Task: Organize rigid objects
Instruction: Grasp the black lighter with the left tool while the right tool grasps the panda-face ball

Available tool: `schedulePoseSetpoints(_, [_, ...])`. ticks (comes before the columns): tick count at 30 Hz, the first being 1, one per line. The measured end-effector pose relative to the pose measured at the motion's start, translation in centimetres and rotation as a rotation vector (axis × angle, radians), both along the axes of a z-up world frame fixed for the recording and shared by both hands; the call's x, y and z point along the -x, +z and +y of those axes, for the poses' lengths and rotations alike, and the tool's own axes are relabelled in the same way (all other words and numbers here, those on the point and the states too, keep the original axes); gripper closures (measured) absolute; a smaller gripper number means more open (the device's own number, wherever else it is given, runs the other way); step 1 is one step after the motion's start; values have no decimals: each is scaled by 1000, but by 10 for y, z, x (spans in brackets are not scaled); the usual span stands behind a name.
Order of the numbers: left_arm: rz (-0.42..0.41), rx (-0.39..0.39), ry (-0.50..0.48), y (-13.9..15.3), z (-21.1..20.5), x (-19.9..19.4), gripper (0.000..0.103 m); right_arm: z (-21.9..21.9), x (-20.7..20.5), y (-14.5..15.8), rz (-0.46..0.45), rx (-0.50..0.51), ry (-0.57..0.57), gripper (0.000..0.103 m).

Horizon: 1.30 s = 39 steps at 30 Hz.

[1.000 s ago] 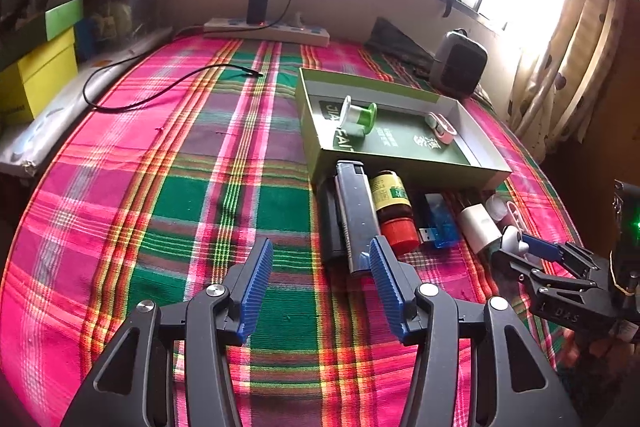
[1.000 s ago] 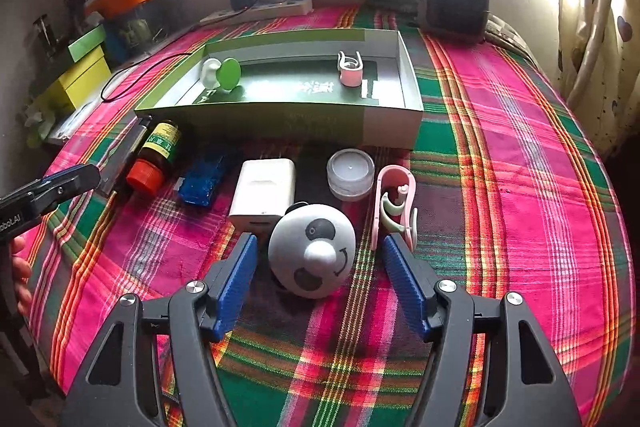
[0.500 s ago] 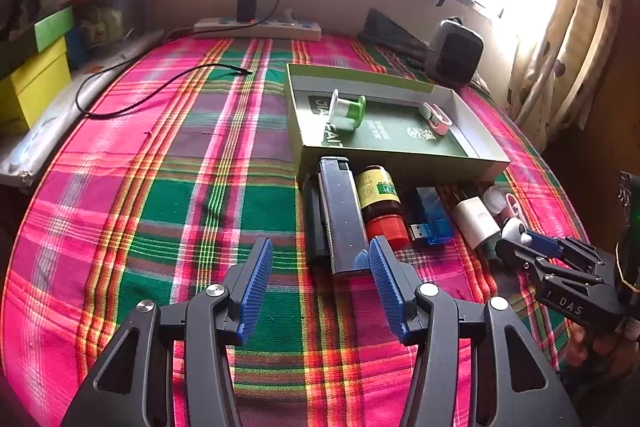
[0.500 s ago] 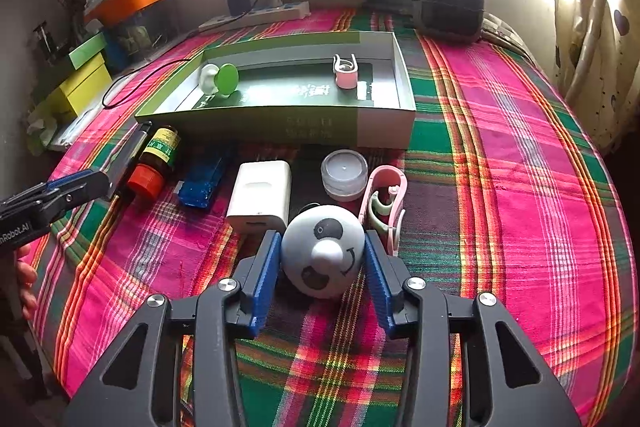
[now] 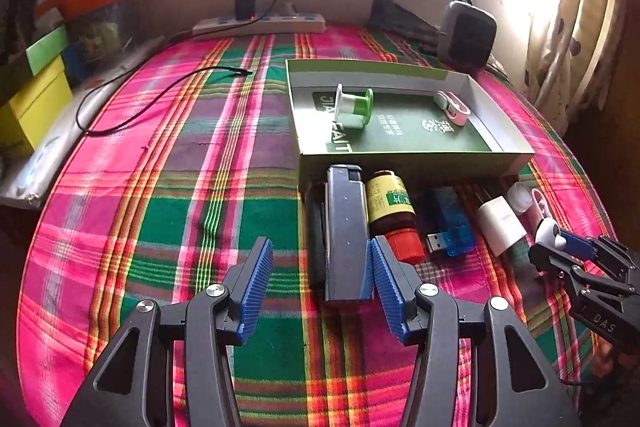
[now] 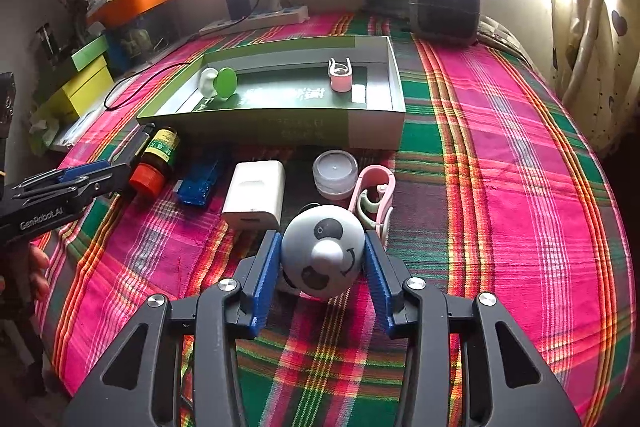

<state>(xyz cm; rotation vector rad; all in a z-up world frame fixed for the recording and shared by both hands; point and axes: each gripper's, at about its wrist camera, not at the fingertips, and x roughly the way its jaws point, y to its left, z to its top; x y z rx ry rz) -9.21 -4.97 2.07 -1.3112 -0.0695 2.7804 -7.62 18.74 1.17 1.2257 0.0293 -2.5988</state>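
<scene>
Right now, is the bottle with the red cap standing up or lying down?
Lying down. The bottle rests on its side on the plaid cloth.

Plaid cloth (image 5: 160, 187), power strip (image 5: 260, 23), black cable (image 5: 152, 91), heater (image 6: 445, 5), curtain (image 5: 576, 7)

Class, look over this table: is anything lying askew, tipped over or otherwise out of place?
The brown bottle with the red cap lies on its side outside the green box. Inside the box, a green-and-white spool is tipped over too. Nothing looks spilled or damaged.

Black angular two-finger left gripper (image 5: 318, 283): ribbed blue pads, silver screws, white "GenRobot.AI" lettering. Matching black right gripper (image 6: 322, 275): same blue pads, "DAS" marking.
</scene>
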Motion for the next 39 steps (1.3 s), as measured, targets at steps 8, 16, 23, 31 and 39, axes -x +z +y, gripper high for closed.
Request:
schedulePoseSetpoints(8, [-10, 28, 1, -1, 3, 11, 53, 3, 1, -1, -9, 20, -4, 60])
schedulePoseSetpoints(16, [0, 23, 8, 0, 5, 14, 54, 4, 1, -2, -16, 27, -2, 60])
schedulePoseSetpoints(23, [-5, 24, -6, -1, 8, 15, 70, 3, 2, -1, -17, 29, -3, 60])
schedulePoseSetpoints(31, [6, 27, -6, 0, 9, 13, 79, 4, 2, -1, -17, 28, -4, 60])
schedulePoseSetpoints(39, [7, 22, -5, 0, 8, 13, 79, 4, 2, -2, -16, 26, -4, 60])
